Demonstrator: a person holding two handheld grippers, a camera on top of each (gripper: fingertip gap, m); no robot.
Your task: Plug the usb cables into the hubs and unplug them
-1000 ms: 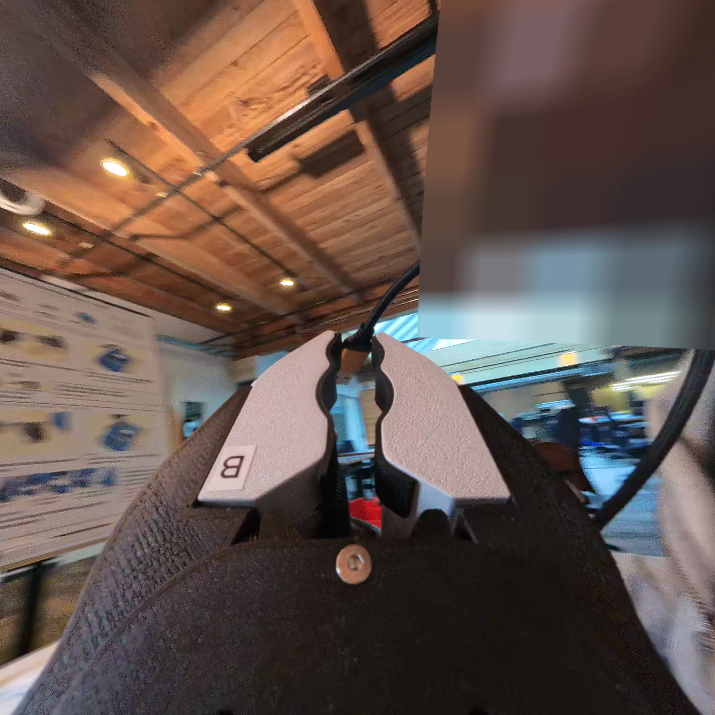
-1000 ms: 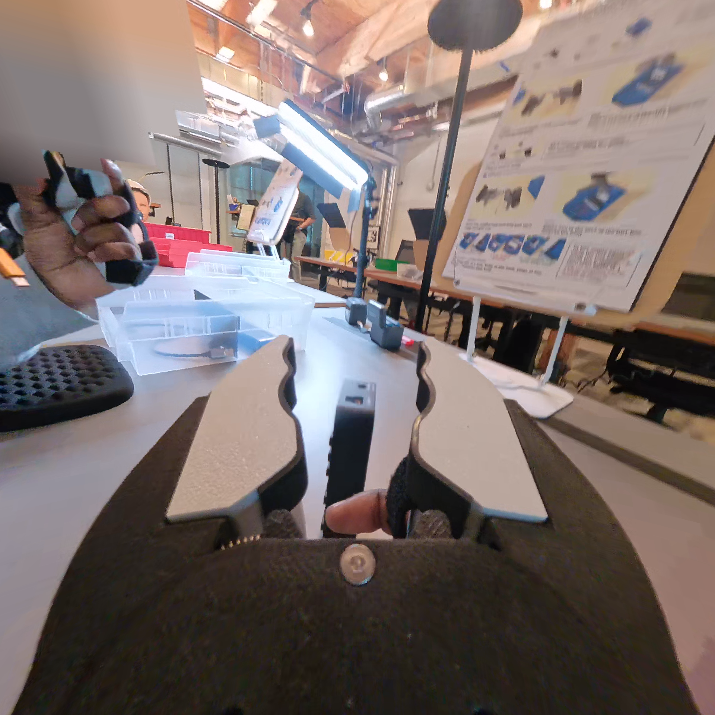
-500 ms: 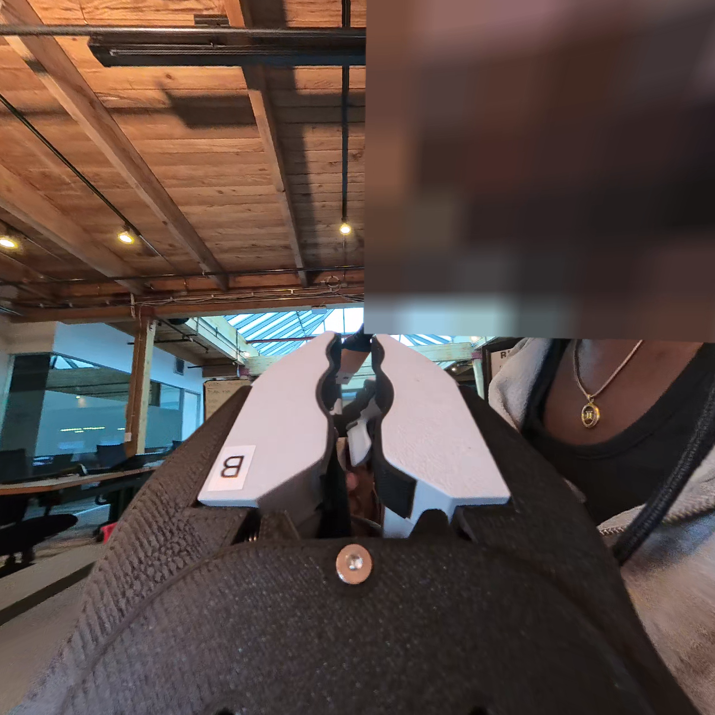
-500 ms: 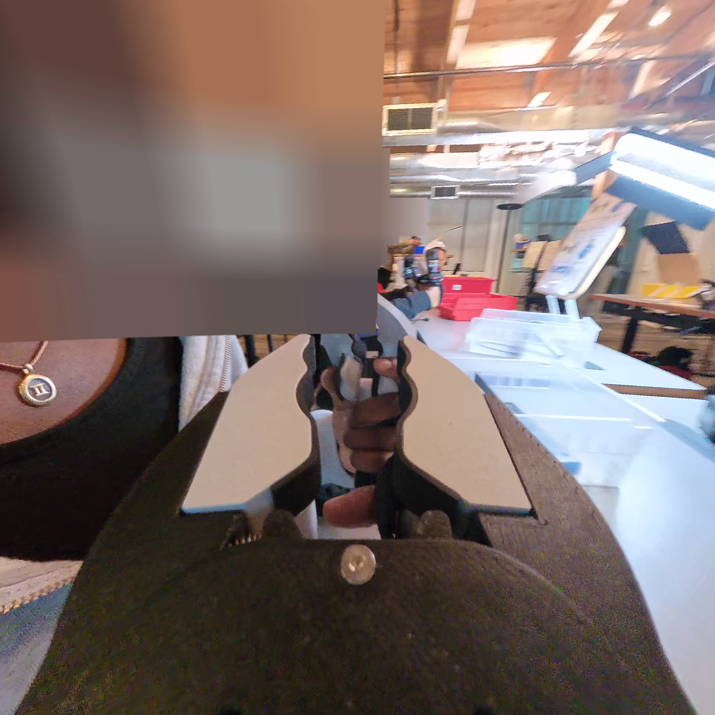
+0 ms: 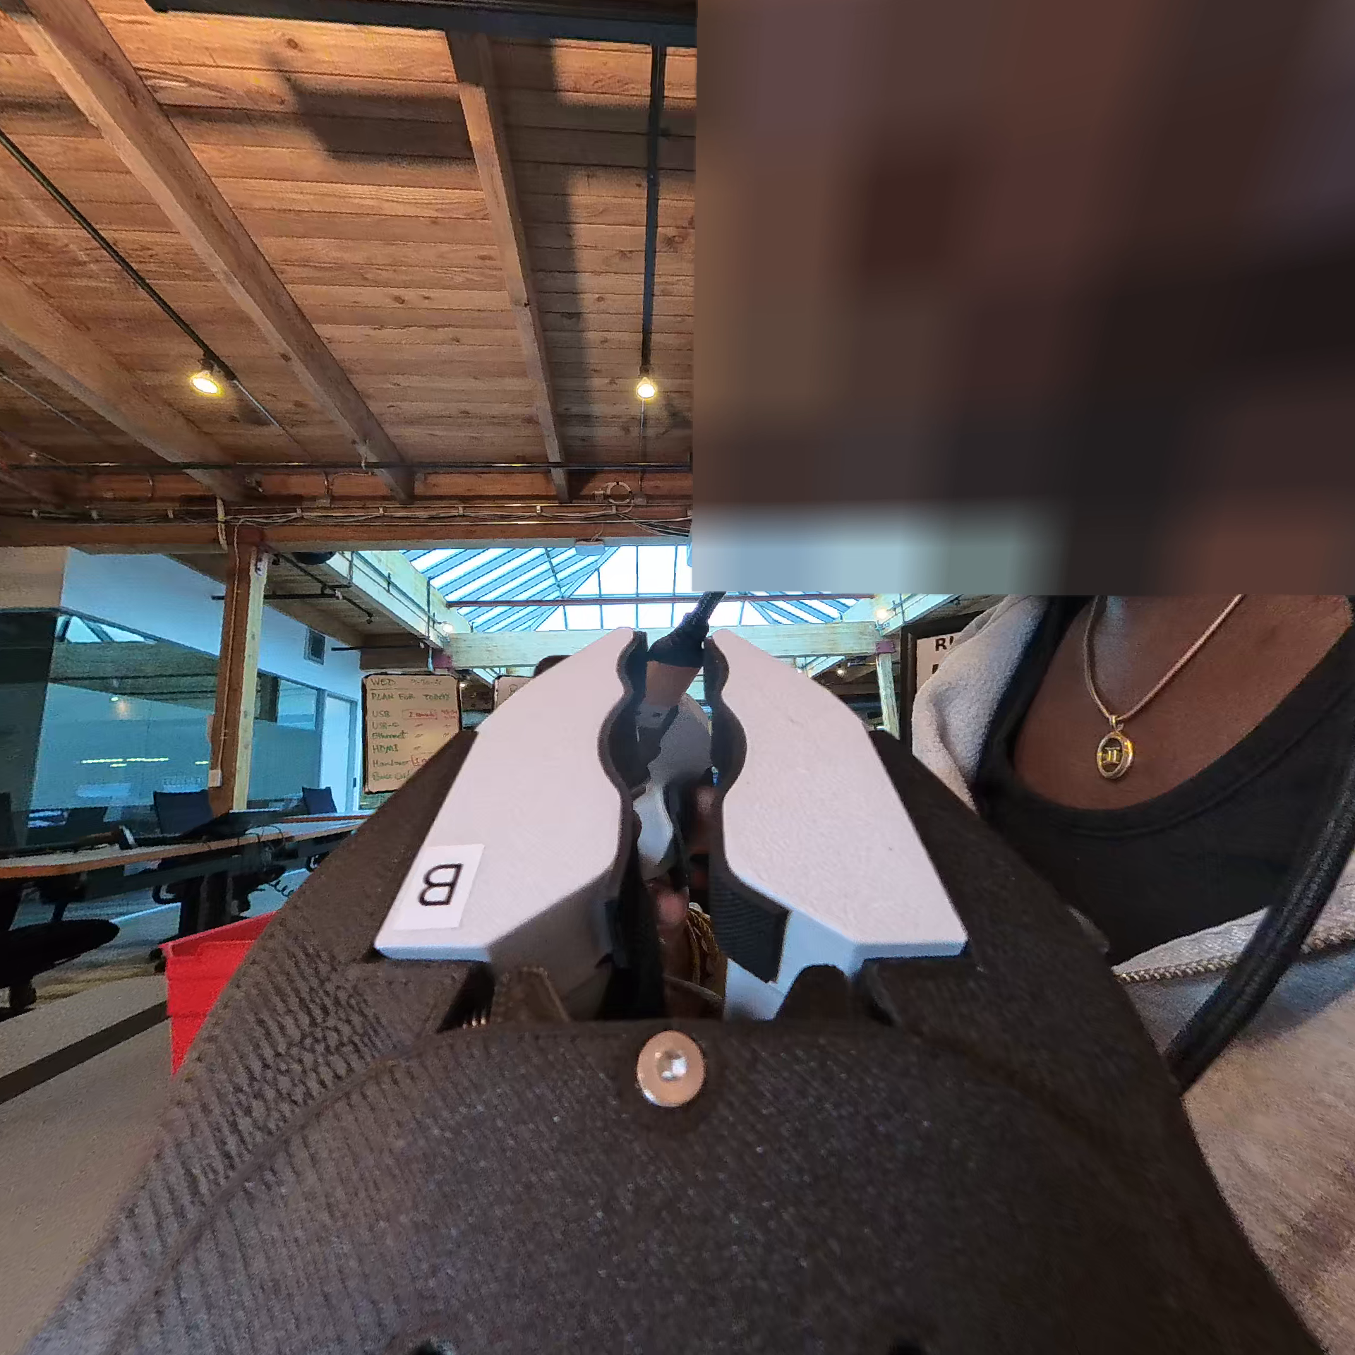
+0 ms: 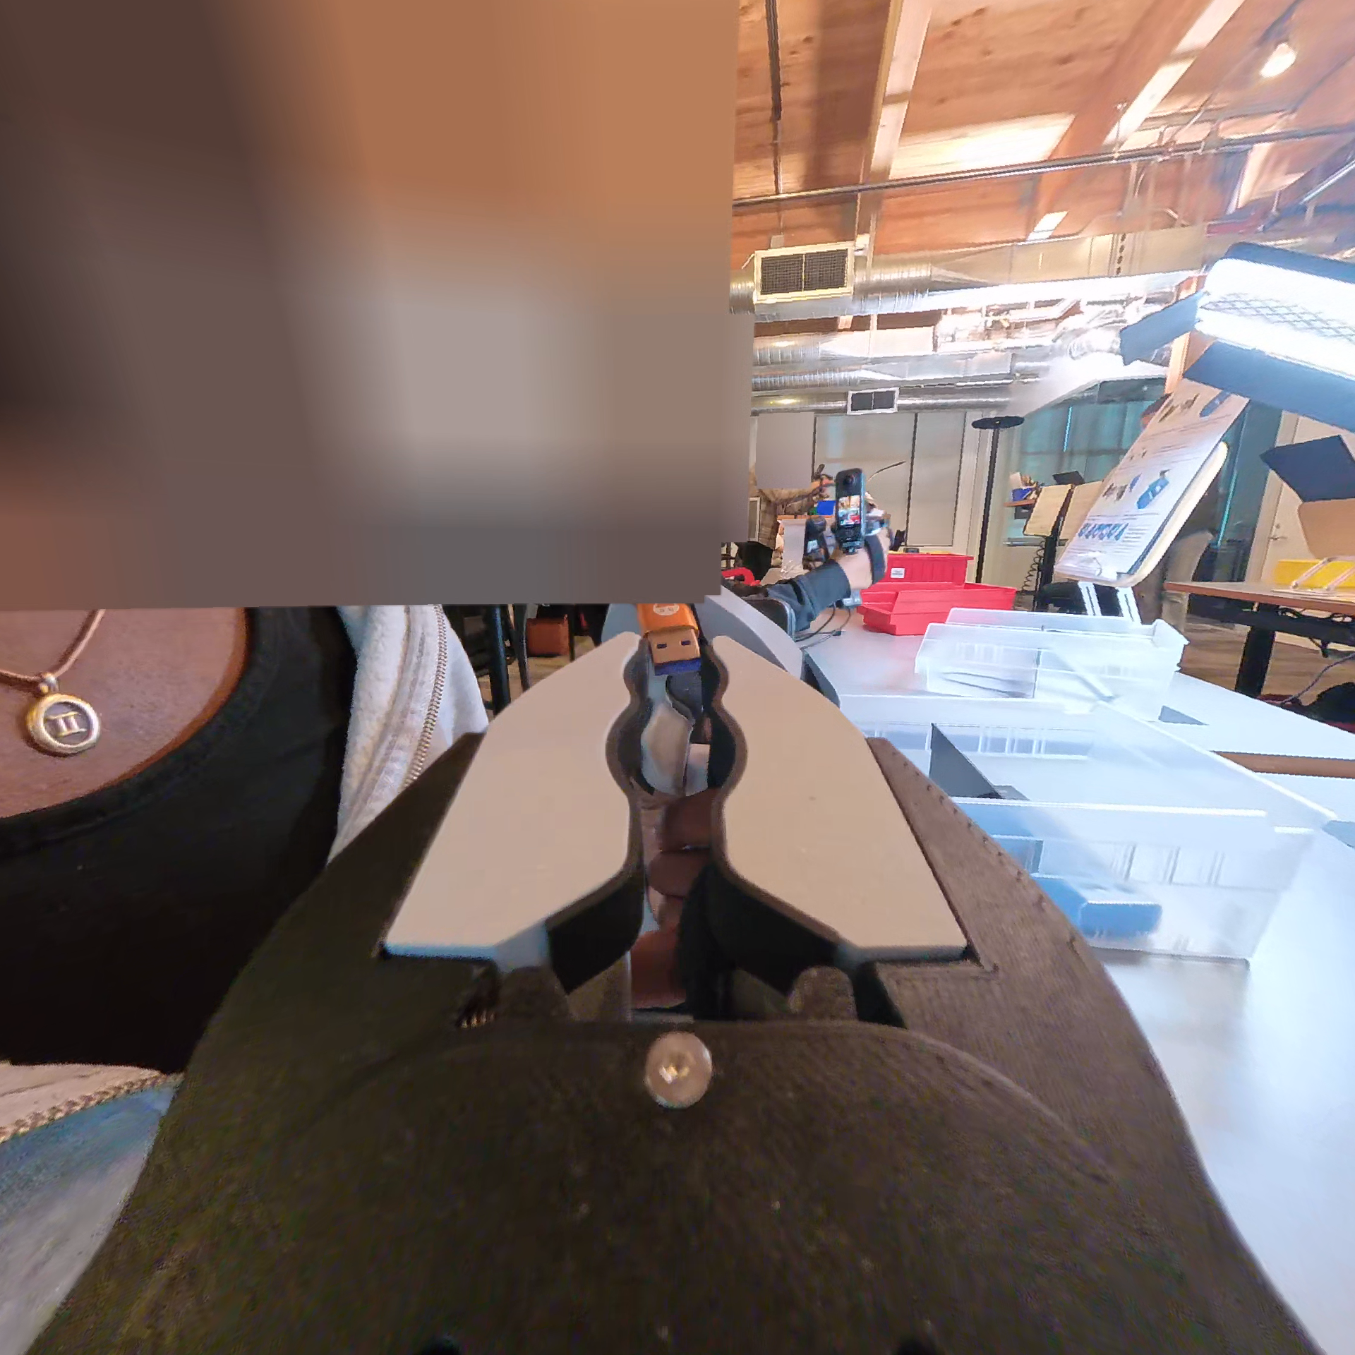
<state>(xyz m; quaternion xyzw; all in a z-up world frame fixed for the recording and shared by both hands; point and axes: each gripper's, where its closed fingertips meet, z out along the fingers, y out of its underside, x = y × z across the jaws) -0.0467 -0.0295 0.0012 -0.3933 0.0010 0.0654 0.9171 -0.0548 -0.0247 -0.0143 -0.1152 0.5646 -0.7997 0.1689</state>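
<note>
Both grippers now face each other: left gripper jaws clamp the orange USB plug; right gripper jaws have narrowed, whether gripping unclear.

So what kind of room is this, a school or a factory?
Probably a shared workshop or lab office. There are long desks with office chairs, a handwritten whiteboard, and a white table with clear plastic bins under a wooden beam ceiling.

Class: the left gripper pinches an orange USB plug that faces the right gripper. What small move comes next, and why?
Probably ease the left gripper slightly forward, keeping the orange USB plug straight. Its blue-tongued end already points between the right gripper tips, though the hub there isn't clearly visible.
</note>
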